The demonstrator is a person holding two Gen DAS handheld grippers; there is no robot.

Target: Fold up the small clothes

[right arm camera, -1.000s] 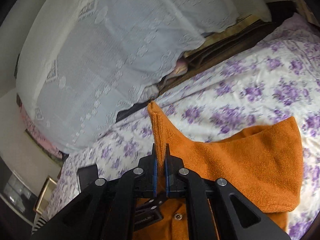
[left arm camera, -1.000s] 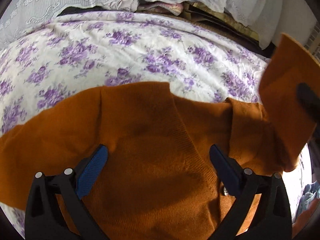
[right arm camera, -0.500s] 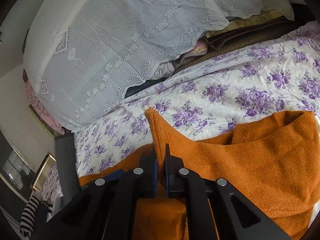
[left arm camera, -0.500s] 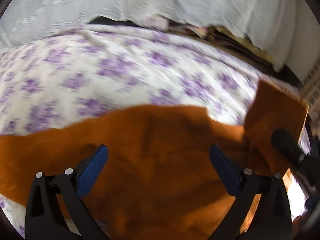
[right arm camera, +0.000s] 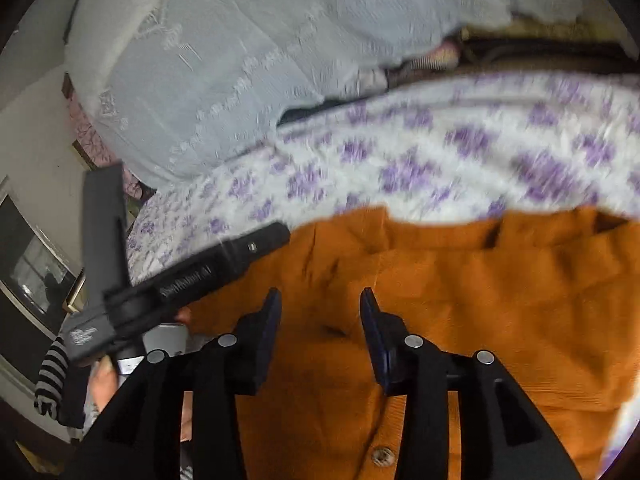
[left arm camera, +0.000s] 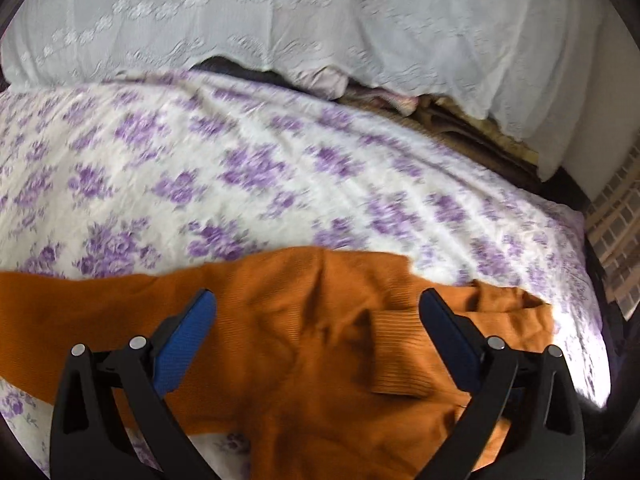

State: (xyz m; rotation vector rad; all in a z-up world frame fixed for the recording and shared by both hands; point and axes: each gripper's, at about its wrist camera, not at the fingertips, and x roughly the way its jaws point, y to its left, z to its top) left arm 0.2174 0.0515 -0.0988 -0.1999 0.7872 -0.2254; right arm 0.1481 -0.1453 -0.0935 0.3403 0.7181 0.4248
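An orange knit cardigan (left arm camera: 304, 344) lies on the bed with purple flowers (left arm camera: 248, 168). Its right sleeve is folded in across the body, the ribbed cuff (left arm camera: 400, 352) resting on top. My left gripper (left arm camera: 316, 320) hovers above the cardigan, open wide, nothing between its blue pads. In the right wrist view the cardigan (right arm camera: 460, 300) fills the lower half, a button (right arm camera: 382, 456) showing at the bottom. My right gripper (right arm camera: 320, 312) is opening just above the fabric, which lies below and not between the pads. The left gripper's black body (right arm camera: 188, 276) shows at the left there.
A white lace cover (left arm camera: 320, 28) drapes over a pile at the back of the bed, with folded cloths (left arm camera: 460, 120) showing under its edge. A hand and a striped sleeve (right arm camera: 50, 380) are at the lower left in the right wrist view. The bed's right edge (left arm camera: 592, 280) drops off.
The right gripper, shut on the sleeve and holding it up before, has let go; the sleeve now lies folded over the body. The left gripper rose and drew back, still open.
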